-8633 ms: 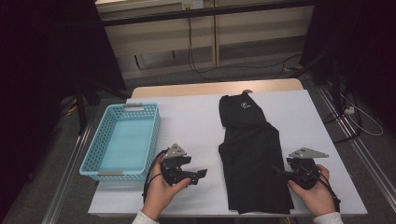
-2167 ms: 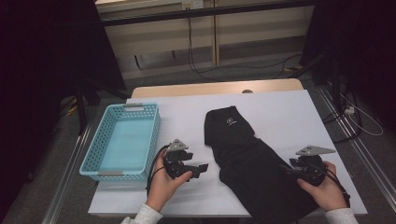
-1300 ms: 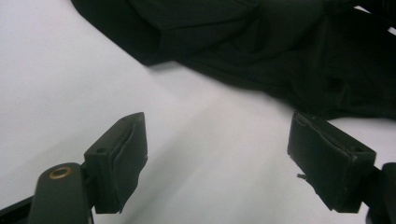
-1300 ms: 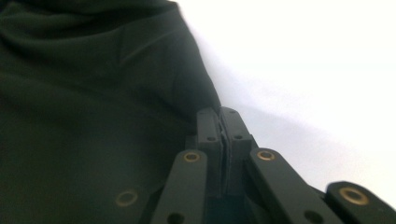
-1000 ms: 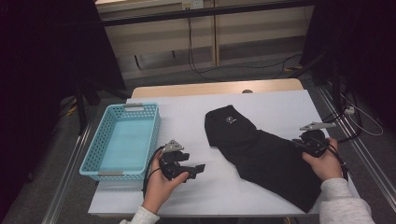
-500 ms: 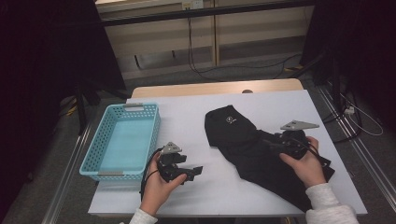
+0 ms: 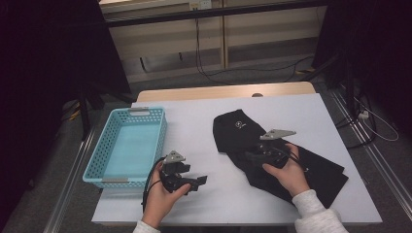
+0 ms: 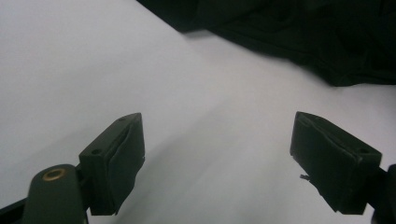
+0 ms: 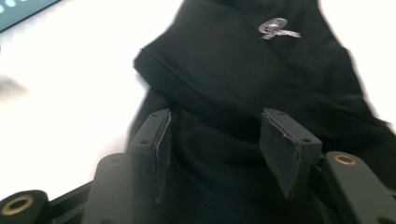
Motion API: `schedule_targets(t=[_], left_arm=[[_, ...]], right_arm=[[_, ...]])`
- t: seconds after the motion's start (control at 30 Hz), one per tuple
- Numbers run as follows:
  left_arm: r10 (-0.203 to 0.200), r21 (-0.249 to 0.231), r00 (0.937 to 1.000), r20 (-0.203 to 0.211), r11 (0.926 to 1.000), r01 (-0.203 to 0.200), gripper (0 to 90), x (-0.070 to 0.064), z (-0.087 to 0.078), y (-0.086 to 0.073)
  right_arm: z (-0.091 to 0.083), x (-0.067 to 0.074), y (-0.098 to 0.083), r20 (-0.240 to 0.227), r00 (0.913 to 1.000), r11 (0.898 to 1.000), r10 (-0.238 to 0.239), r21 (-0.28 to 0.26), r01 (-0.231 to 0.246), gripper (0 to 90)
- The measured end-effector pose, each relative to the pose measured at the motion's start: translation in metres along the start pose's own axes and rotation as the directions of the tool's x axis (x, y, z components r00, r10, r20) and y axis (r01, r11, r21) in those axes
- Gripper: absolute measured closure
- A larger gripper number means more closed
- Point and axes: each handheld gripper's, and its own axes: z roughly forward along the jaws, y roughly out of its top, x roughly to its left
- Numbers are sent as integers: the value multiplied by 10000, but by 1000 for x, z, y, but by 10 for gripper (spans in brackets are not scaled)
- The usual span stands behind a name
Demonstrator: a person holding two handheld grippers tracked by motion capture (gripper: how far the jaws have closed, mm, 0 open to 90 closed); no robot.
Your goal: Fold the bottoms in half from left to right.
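Note:
A black garment (image 7: 236,128) with a small white logo (image 9: 275,28) lies slanted across the right half of the white table (image 7: 194,116). My right gripper (image 7: 250,156) hovers over its middle and points toward the logo end. Its jaws have just been opening and now stand partly open above the cloth (image 9: 243,65), with nothing pinched between them (image 9: 215,135). My left gripper (image 7: 201,180) rests near the front left, open over bare table (image 8: 217,135). The garment's edge (image 8: 299,37) lies ahead of it.
A light blue plastic basket (image 7: 163,131) stands at the table's left side, beside my left hand. Bare white table lies between the basket and the garment. The floor behind the table holds cables.
My right gripper has moved left from the table's right edge onto the middle of the garment, and its jaws have parted. The left gripper has hardly moved.

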Motion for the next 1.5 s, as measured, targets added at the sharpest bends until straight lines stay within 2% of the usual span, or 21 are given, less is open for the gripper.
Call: schedule_targets(t=[0.17, 0.3, 0.4, 0.5, 0.6, 0.67, 0.77, 0.87, 1.0, 1.07, 1.27, 1.33, 1.4, 1.43, 1.5], left_arm=[[-66, 42, 10000, -45, 10000, 67, 178, 2, -2, -2], [-147, 50, 9999, -73, 9999, 147, 177, 3, -2, -3], [-112, 80, 9999, -86, 9999, 112, 178, 4, -2, -4], [-123, 54, 9999, -72, 9999, 123, 178, 4, -2, -3], [-153, 29, 9998, -92, 9999, 153, 178, 5, -2, -4], [-175, 6, 9998, -112, 9998, 175, 178, 5, -3, -4], [-169, -41, 9998, -91, 9998, 169, 178, 5, -4, -3], [-121, -14, 9999, -119, 9999, 121, 178, 6, -4, -3], [-119, -37, 9998, -151, 9999, 118, 178, 8, -7, -2], [-139, -68, 9998, -166, 9999, 138, 178, 8, -8, -2], [-147, -61, 9997, -210, 9999, 146, 178, 10, -11, -3], [-122, -12, 9997, -222, 9999, 121, 178, 11, -12, -3], [-160, -12, 9996, -216, 9999, 160, 178, 10, -11, -4], [-158, -2, 9996, -216, 9999, 158, 178, 10, -11, -4], [-153, -53, 9997, -198, 9999, 151, 178, 10, -12, -3]], right_arm=[[14, 17, 4, -471, 9980, 9990, -423, 135, 430, 529], [32, 31, 2, -666, 9938, 9939, -887, 596, 927, 525], [44, 35, 1, -369, 9933, 9903, -1094, 817, 1121, 543], [49, 35, 1, -76, 9909, 9893, -1343, 560, 1345, 684], [49, 36, 1, -33, 9883, 9869, -1523, 525, 1522, 843], [49, 36, 1, -128, 9868, 9853, -1617, 545, 1622, 856], [47, 37, 1, -421, 9872, 9858, -1541, 606, 1565, 862], [45, 42, 0, -824, 9826, 9829, -1666, 651, 1721, 862], [40, 55, -2, -1449, 9705, 9762, -1925, 723, 2044, 861], [37, 63, -4, -1758, 9616, 9710, -2105, 767, 2266, 860], [32, 80, -10, -2442, 9403, 9599, -2371, 898, 2654, 849], [30, 83, -10, -2849, 9316, 9600, -2259, 974, 2626, 812], [27, 83, -10, -3027, 9301, 9672, -2080, 781, 2417, 747], [27, 83, -10, -3034, 9284, 9667, -2147, 694, 2462, 690], [24, 80, -9, -2870, 9338, 9687, -2136, 615, 2405, 604]])
